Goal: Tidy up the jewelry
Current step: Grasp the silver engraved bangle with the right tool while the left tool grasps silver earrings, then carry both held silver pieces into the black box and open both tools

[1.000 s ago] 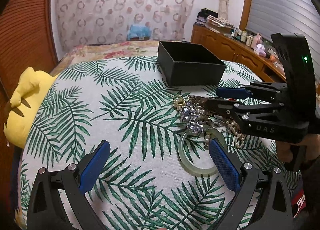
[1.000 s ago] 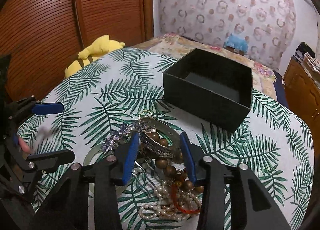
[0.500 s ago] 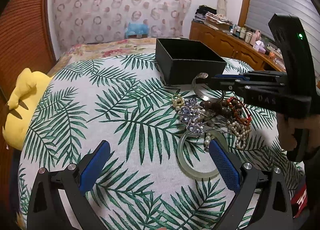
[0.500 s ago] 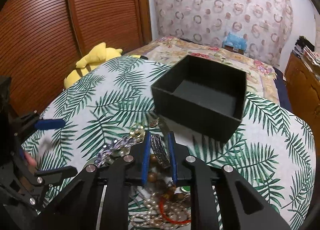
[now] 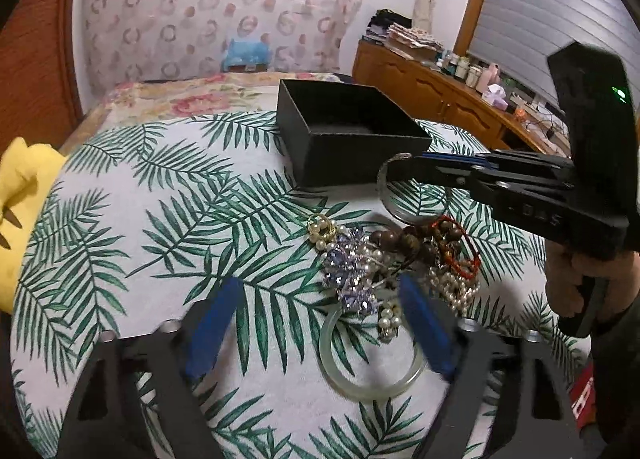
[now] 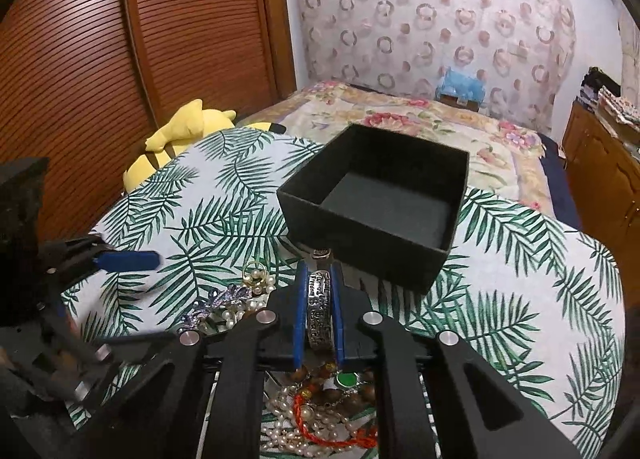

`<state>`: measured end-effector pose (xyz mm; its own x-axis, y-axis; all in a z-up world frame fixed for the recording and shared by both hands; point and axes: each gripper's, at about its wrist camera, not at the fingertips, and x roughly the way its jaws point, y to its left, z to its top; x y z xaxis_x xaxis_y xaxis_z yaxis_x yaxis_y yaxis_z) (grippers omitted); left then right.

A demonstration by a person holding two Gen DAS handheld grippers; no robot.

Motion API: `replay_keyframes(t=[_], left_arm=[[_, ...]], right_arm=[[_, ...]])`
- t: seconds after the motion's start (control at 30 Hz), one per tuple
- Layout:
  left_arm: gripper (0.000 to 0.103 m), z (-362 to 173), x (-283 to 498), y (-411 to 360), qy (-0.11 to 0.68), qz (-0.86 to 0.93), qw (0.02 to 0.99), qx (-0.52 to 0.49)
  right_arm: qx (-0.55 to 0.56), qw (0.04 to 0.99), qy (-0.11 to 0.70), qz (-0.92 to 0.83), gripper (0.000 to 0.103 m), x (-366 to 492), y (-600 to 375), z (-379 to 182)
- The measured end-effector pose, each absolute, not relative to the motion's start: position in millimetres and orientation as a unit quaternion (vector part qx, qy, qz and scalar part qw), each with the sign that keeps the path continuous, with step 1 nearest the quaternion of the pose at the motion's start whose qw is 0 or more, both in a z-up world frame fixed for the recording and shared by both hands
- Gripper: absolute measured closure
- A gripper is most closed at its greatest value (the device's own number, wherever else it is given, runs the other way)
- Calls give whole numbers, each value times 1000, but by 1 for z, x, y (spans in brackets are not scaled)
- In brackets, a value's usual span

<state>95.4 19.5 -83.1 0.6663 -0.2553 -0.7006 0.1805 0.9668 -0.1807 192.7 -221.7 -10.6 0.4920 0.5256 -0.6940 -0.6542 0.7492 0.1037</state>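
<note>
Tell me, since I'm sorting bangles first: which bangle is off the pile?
The engraved silver cuff bangle, pinched edgewise in the right gripper near the black box; the pale green jade bangle lies on the cloth.

A bed covered with a white cloth printed with green palm leaves is seen; a black open box is placed on it; near the box a heap of jewelry is laid, with a pale green bangle at its near edge; a yellow plush toy rests at the bed's side.

Engraved silver bangle lifted, empty black box
</note>
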Motion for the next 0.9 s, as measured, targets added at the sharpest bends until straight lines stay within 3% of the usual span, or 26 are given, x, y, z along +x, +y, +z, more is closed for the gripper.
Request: replay_keyframes(t=[0.23,0.4,0.73,0.8,0.9], left_arm=[[50,-93,110,16,410,-146,897,-73],[76,-96,111,13,413,-155,894,-81],[78,-60,90,9,346,-123,929,-35],[89,-54,88,10,333,-116,935,-30],[95,-49,91,14,332,-111,936,-28]], right_arm=[[-86,864,362,339,91,188,-230,-6],[-84,867,361,333,91,188,-237,-6],[-84,870,357,329,91,188,-241,-3],[-87,871,356,328,91,187,-241,-2],[-87,871,356,328,91,188,-241,-2]])
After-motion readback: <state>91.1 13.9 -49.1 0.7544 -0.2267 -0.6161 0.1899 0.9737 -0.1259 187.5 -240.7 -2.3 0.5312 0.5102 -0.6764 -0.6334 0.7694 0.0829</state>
